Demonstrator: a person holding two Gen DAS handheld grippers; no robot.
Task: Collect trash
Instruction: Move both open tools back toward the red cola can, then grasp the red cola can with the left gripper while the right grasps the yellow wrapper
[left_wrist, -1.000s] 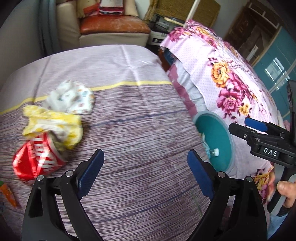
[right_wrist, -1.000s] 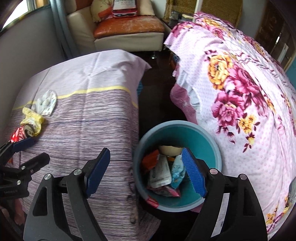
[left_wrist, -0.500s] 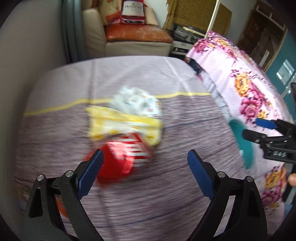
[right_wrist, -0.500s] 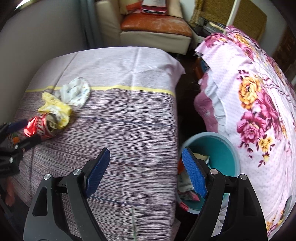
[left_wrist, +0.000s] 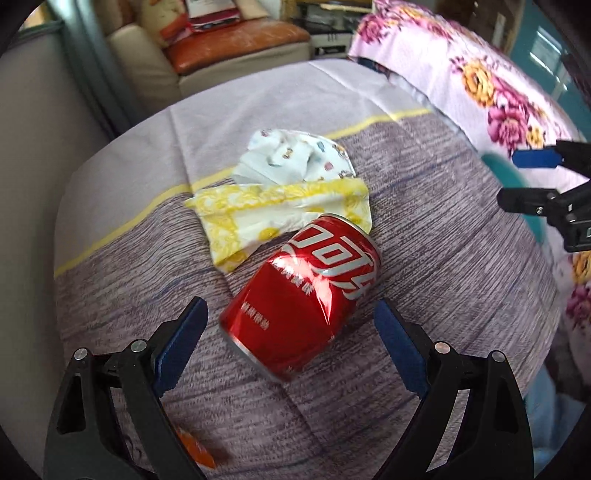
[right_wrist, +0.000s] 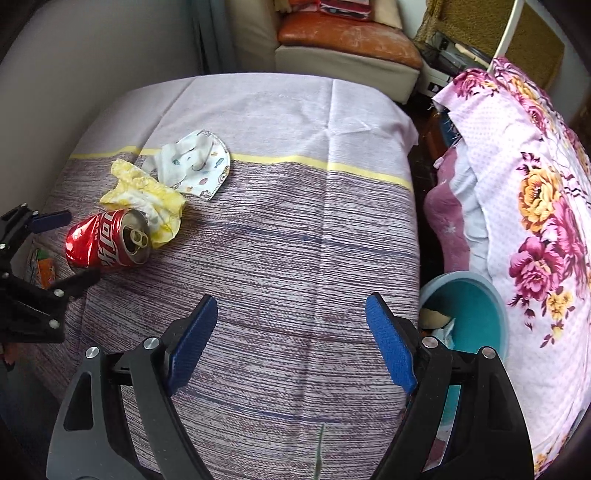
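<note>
Directly below the left claw lies a dented red soda can on its side, on a surface covered with a purple-grey striped cloth. The claw's two blue-padded jaws are spread wide, one at 8 o'clock and one at 4 o'clock of the can, with a clear gap on both sides; they do not touch it. Against the can's far end, toward 11 o'clock, rests a crumpled yellow wrapper, and just beyond that, overlapping it, a white patterned face mask. A small orange scrap lies at the near edge, toward 7 o'clock.

From the right wrist view, the right claw hangs over a bare stretch of the same cloth, jaws spread wide with nothing between them. The can shows at 10 o'clock, open top turned toward this camera, with the left claw flanking it. The wrapper and mask sit behind it. At 4 o'clock, beside the surface and lower down, stands a teal bin with some rubbish inside, tucked against a bed with a pink floral cover. An armchair with an orange seat stands at 12 o'clock.
</note>
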